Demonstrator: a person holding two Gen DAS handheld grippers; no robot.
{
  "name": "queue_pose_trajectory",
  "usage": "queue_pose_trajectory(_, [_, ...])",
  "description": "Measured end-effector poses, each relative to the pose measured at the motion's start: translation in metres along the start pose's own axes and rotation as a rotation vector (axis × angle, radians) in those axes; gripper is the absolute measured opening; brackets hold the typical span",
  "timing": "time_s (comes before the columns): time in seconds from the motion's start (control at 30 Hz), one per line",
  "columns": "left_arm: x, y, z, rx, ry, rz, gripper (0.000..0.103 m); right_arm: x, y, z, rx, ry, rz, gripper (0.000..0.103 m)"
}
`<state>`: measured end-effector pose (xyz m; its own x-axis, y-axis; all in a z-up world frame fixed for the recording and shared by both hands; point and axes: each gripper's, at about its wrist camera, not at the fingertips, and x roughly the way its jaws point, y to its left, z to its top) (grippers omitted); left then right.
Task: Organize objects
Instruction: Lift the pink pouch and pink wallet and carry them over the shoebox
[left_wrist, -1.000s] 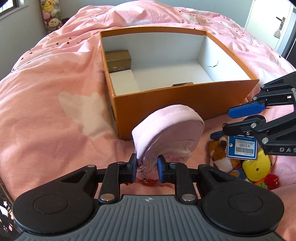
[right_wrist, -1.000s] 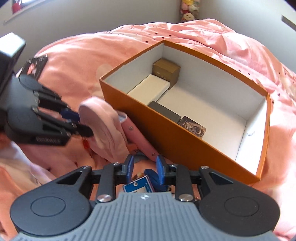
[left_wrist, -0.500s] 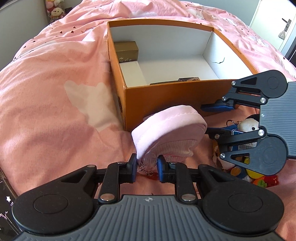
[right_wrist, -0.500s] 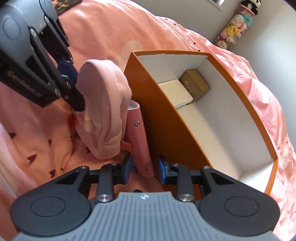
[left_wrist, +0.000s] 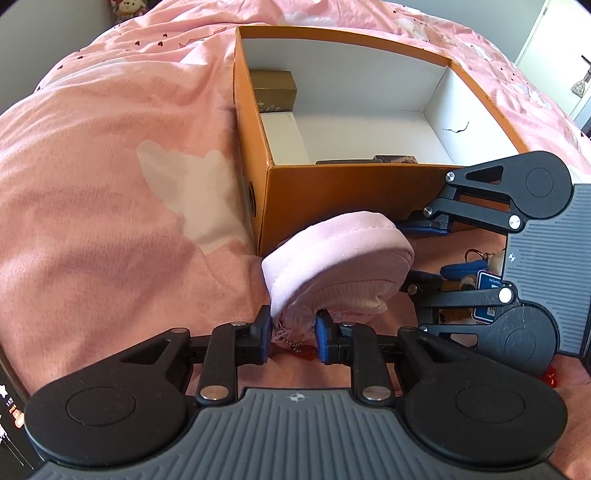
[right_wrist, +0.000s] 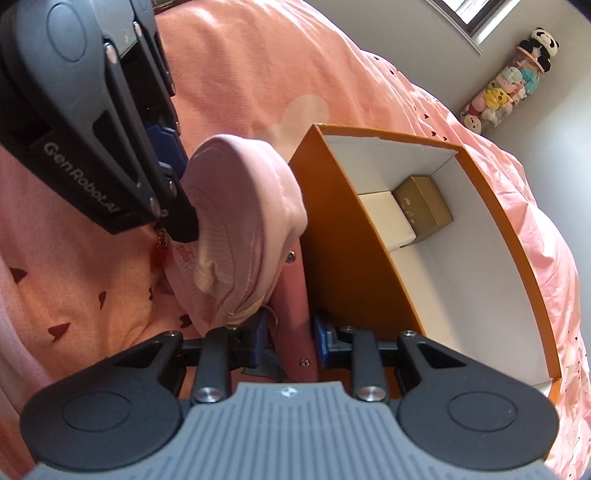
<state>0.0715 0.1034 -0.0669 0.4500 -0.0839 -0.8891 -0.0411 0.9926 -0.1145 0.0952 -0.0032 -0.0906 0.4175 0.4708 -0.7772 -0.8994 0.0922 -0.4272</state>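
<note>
My left gripper (left_wrist: 291, 328) is shut on a soft pink pouch (left_wrist: 340, 258), held just above the bed in front of the orange box (left_wrist: 332, 192). The pouch also shows in the right wrist view (right_wrist: 240, 229). My right gripper (right_wrist: 288, 339) has its fingers around a flat pink case with snaps (right_wrist: 295, 295) that leans against the box's near wall (right_wrist: 343, 240); the jaws look closed on it. From the left wrist view the right gripper (left_wrist: 421, 254) reaches in under the pouch.
The box holds a gold box (left_wrist: 275, 90), a white box (right_wrist: 388, 218) and dark flat items (left_wrist: 369, 160). Plush keychains with a blue tag (left_wrist: 480, 280) lie on the pink bedspread (left_wrist: 110, 184). A tube of plush toys (right_wrist: 517, 85) stands by the wall.
The right gripper has moved from the plush keychains to the pink case beside the box. The left gripper has kept holding the pouch and come closer to the box.
</note>
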Motion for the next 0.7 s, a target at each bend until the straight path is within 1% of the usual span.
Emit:
queue_pose_trajectory(0.27, [0.004, 0.005, 0.000, -0.030, 0.012, 0.009, 0.029, 0.005, 0.006, 0.004, -0.036, -0.020, -0.019, 0.029])
queue_pose_trajectory(0.4, [0.004, 0.002, 0.000, -0.031, 0.008, 0.015, 0.028, 0.006, 0.010, 0.006, -0.042, -0.021, -0.045, 0.024])
queue_pose_trajectory(0.47, [0.001, 0.001, 0.000, -0.024, 0.001, 0.010, 0.027, 0.003, 0.009, 0.006, -0.025, -0.016, -0.046, 0.022])
queue_pose_trajectory(0.57, [-0.008, 0.001, -0.001, -0.017, -0.018, -0.018, 0.026, -0.005, 0.002, 0.006, 0.020, -0.026, -0.044, 0.020])
queue_pose_trajectory(0.7, [-0.024, 0.003, 0.002, -0.024, -0.042, -0.082, 0.025, -0.026, -0.001, 0.002, 0.049, -0.041, -0.070, 0.019])
